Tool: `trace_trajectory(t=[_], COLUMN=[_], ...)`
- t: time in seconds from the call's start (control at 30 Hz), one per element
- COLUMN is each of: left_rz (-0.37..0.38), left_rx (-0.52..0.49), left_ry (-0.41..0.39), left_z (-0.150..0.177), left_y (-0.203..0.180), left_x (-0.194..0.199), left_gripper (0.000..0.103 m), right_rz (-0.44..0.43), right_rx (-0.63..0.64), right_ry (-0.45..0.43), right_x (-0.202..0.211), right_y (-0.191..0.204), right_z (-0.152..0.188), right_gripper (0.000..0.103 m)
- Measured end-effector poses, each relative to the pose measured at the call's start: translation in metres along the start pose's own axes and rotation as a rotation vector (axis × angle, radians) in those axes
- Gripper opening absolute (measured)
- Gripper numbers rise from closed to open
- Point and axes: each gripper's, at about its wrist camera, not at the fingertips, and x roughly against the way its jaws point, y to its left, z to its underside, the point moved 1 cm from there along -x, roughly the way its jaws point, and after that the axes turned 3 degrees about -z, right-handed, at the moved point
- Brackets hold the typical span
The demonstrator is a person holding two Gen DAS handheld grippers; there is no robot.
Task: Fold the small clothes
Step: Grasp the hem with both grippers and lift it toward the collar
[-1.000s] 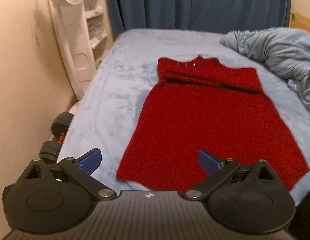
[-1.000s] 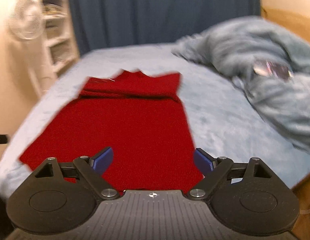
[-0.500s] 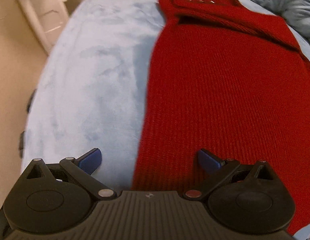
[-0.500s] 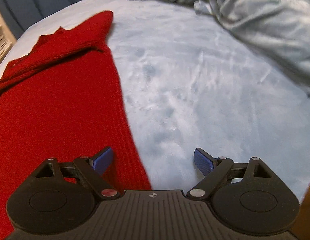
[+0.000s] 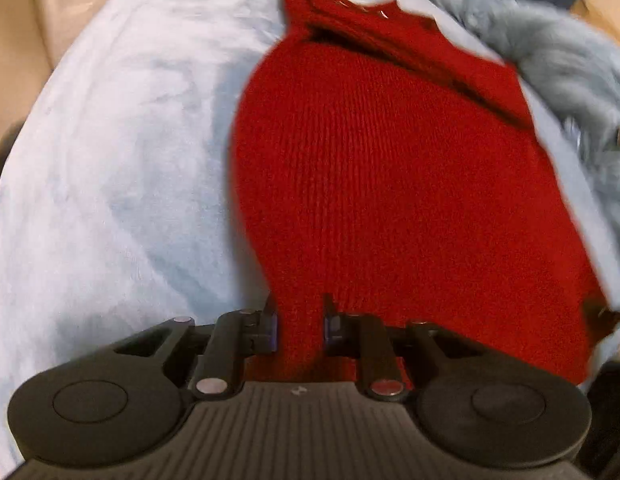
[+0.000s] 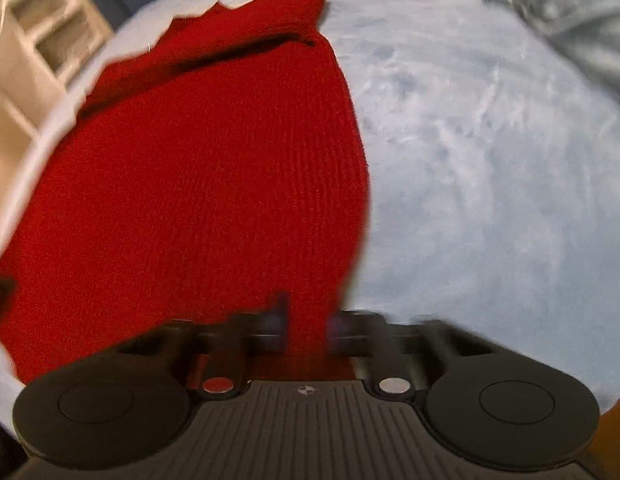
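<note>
— Pale blue bedding [image 5: 110, 160] covers the whole surface, and the red knit [image 5: 390, 180] lies flat on it, neck end far away with its top part already folded over, hem nearest us. A rumpled blanket [image 5: 570, 80] sits past its far right side.

— And the grippers?

— Both have just been closing, with cloth between the pads. The left gripper [image 5: 300, 324] pinches the hem's left corner; the right gripper [image 6: 308, 326] pinches the right corner. Jaws narrow on both, knit bunched up between them.

— So the step is lifting the hem?

— I'd judge so: carry it toward the neck for the next fold. Do it well by raising both corners together, level, keeping the hem taut so the knit doesn't sag or twist, then lay it square on the folded top.

— Pose?

— Both point steeply down at the near edge, roughly side by side, one at each corner. The right view is blurred.
</note>
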Motion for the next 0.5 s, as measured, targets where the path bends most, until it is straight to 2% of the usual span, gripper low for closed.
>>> trace_trajectory(t=[0.17, 0.3, 0.4, 0.5], left_rz=[-0.059, -0.058, -0.054, -0.058], left_rx=[-0.008, 0.011, -0.010, -0.047], left_ry=[-0.063, -0.090, -0.109, -0.108], left_z=[0.001, 0.012, 0.027, 0.052], left_y=[-0.020, -0.030, -0.044, -0.057], left_x=[0.032, 0.058, 0.081, 0.098], left_gripper=[0.018, 0.018, 0.017, 0.017], right_rz=[0.027, 0.007, 0.005, -0.006], right_rx=[0.020, 0.054, 0.090, 0.074], right_ry=[-0.021, -0.081, -0.118, -0.133], right_x=[0.018, 0.051, 0.071, 0.095], right_y=[0.013, 0.022, 0.028, 0.023], right_z=[-0.006, -0.005, 0.000, 0.013], right_gripper=[0.013, 0.013, 0.012, 0.012])
